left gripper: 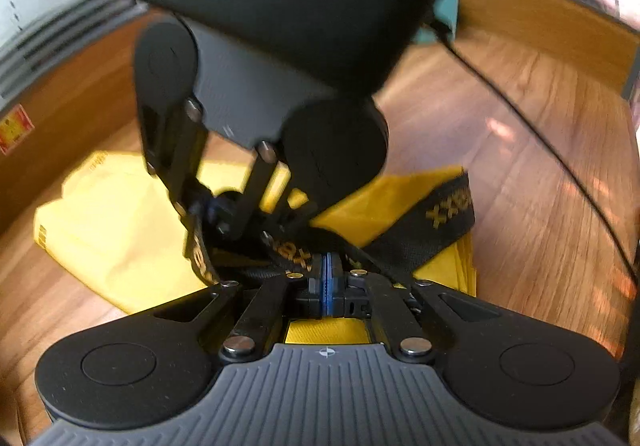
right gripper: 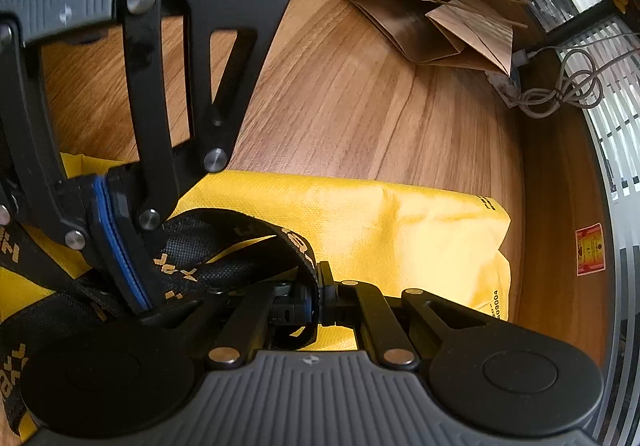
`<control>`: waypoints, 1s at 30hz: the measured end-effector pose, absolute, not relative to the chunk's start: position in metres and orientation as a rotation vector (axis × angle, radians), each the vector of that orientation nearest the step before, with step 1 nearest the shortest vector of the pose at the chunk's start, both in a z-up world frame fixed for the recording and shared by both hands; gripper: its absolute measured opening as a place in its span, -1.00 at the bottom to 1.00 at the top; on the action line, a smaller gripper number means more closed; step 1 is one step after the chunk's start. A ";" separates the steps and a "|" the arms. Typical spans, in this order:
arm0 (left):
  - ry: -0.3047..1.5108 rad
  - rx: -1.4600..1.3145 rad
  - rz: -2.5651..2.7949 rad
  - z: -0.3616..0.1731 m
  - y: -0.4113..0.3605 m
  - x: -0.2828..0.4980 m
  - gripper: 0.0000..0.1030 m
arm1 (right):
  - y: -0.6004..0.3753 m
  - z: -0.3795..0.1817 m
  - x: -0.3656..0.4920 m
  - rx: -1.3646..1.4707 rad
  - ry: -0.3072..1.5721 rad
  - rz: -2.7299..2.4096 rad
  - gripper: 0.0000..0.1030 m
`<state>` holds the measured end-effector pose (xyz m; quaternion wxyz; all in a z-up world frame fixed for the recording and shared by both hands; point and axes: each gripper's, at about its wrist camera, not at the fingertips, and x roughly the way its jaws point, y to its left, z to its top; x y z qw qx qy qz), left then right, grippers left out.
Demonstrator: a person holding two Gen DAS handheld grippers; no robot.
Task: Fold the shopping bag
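Both sets of fingers are pressed together. The left gripper [left gripper: 327, 284] has its blue pads [left gripper: 327, 286] meeting with no gap, down among the black straps; whether webbing is actually pinched there can't be told, the view's too crowded. The right gripper [right gripper: 316, 304] is clamped on a loop of black strap [right gripper: 280, 242] that curls up and over its tips.

Biggest thing first: a wood-grain tabletop [right gripper: 360, 106] w/ a raised wooden edge around it. On it, flat and already doubled over, lies the yellow shopping bag [right gripper: 400, 222], spread under and beyond both tools. It looks like thin non-woven fabric w/ soft creases, so prob. light, floppy, and apt to slide on the smooth wood rather than hold a crease by itself. Its straps are woven webbing w/ gold lettering, stiffer than the body, and seem the surest place to grip; a folded edge or corner would do for the panel.

Further back, near the far rim, a crumpled brown paper bag [right gripper: 436, 18] sits well apart. Beside that, a coiled grey cable [right gripper: 568, 90]. Smallest: a red sticker [right gripper: 590, 249] on the table's inner edge.
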<state>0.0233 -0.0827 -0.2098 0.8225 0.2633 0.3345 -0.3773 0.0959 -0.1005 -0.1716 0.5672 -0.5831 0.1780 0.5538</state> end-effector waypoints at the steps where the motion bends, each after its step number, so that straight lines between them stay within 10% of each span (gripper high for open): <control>1: 0.710 0.561 -0.804 -0.211 -0.083 0.023 -1.00 | -0.100 -0.172 0.096 -1.369 0.419 1.302 -0.90; 30: 0.721 0.546 -0.822 -0.210 -0.082 0.025 -1.00 | -0.180 -0.106 0.040 -1.181 0.534 1.181 0.00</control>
